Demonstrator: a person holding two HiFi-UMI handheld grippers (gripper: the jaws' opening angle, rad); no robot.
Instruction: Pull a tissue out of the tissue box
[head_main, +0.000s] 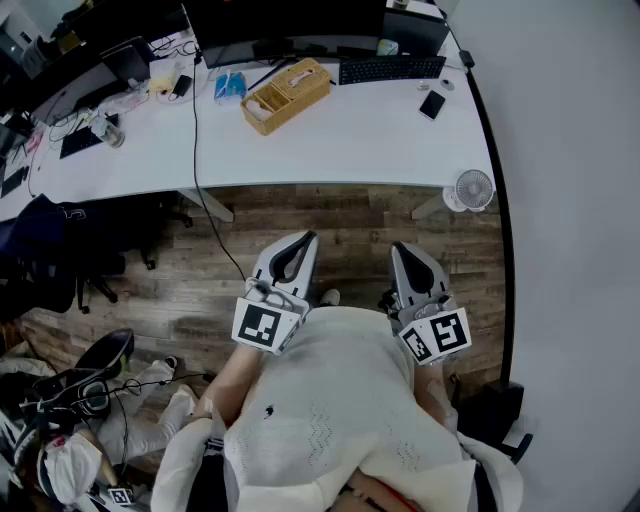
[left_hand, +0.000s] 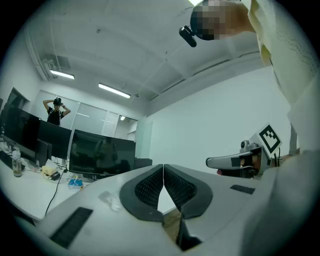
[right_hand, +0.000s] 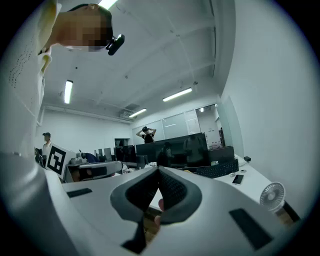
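The tissue box (head_main: 287, 94) is a light wooden box lying at an angle on the white desk (head_main: 330, 140), far ahead of me. Both grippers are held close to my body over the wooden floor, well short of the desk. My left gripper (head_main: 296, 245) points toward the desk with its jaws pressed together and nothing between them; the left gripper view shows its pads (left_hand: 150, 187) meeting at the tip. My right gripper (head_main: 403, 250) is shut the same way, empty, its tip (right_hand: 158, 172) aimed at the desk and monitors.
On the desk lie a black keyboard (head_main: 391, 68), a phone (head_main: 433, 104) and a blue packet (head_main: 229, 86). A black cable (head_main: 200, 170) hangs off the desk's front. A small white fan (head_main: 472, 189) stands on the floor at the right. A person (right_hand: 147, 134) stands far back.
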